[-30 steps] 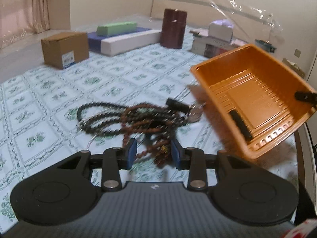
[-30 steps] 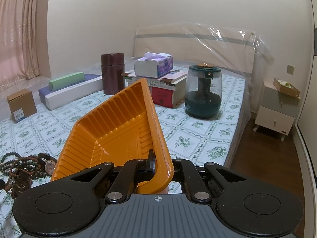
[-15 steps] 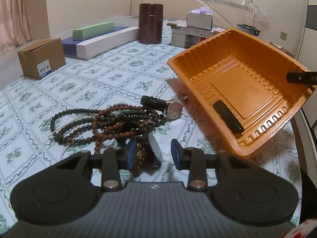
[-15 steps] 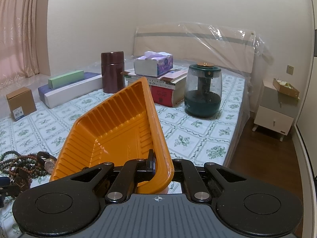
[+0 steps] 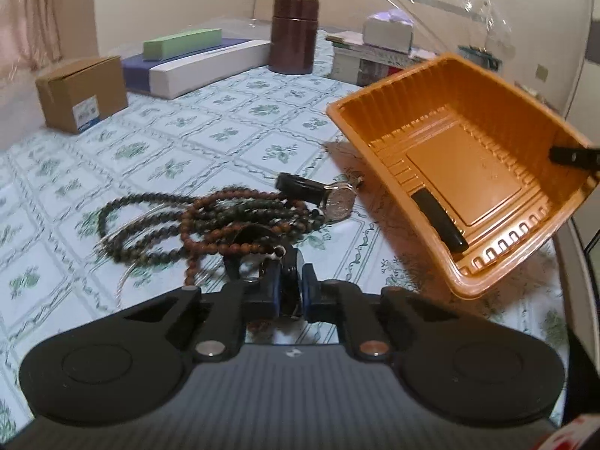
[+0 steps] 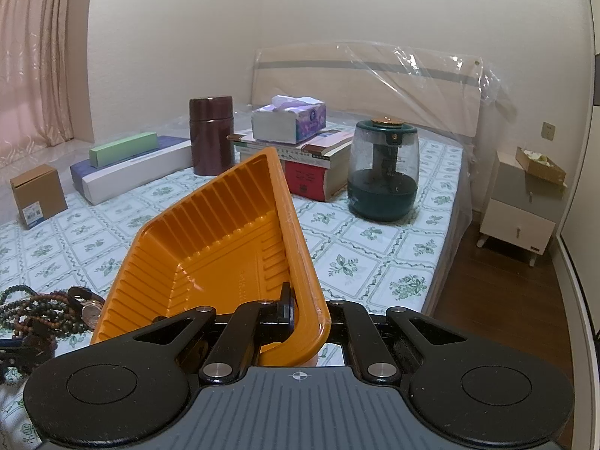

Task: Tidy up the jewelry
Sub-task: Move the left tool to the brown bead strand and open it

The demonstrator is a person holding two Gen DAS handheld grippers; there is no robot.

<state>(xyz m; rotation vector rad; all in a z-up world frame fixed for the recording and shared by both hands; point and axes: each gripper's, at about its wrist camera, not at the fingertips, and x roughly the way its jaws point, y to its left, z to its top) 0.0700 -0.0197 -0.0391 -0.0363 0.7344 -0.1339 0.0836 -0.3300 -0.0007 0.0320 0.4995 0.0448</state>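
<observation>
Two grippers: left gripper [image 5: 288, 288] fingers closing onto dark bracelet [image 5: 288, 266]; right gripper [image 6: 305, 309] fingers pinching orange tray [image 6: 210, 240] rim.

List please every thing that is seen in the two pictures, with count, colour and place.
tray: 1, orange, tilted, held up at right
black bar: 1, inside tray
bead strands: several, brown and dark green, tangled on bedsheet
wristwatch: 1, black strap, beside beads
canister: 1, maroon, back
cardboard box: 1, brown, left
humidifier: 1, dark green
left gripper: closing on dark round piece
right gripper: shut on tray rim
</observation>
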